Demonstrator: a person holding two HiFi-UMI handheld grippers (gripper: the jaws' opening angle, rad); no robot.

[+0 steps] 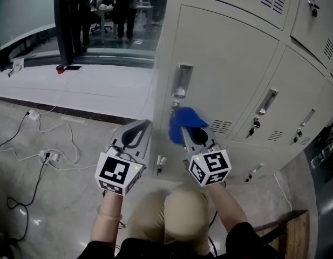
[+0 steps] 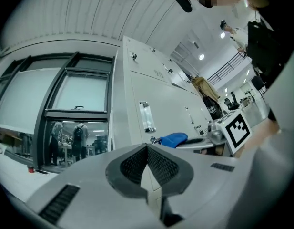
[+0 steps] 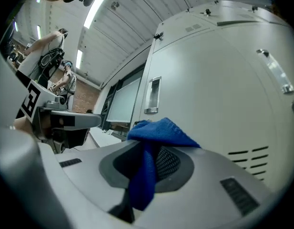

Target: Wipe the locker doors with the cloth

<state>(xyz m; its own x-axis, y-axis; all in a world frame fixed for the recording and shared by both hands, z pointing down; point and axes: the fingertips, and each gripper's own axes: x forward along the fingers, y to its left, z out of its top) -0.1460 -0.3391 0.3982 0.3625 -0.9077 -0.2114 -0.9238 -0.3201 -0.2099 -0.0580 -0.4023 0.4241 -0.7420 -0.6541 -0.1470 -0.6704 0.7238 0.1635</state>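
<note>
A blue cloth is pinched in my right gripper, its bunched end touching or almost touching the beige locker door just below the recessed handle. In the right gripper view the blue cloth hangs folded between the jaws, with the locker door right ahead. My left gripper is shut and holds nothing, level with the right one and just left of the locker's edge. In the left gripper view the cloth shows to the right on the door.
More locker doors with handles and key locks run to the right. Cables and a power strip lie on the tiled floor at the left. A glass partition stands behind. My knee is bent below the grippers.
</note>
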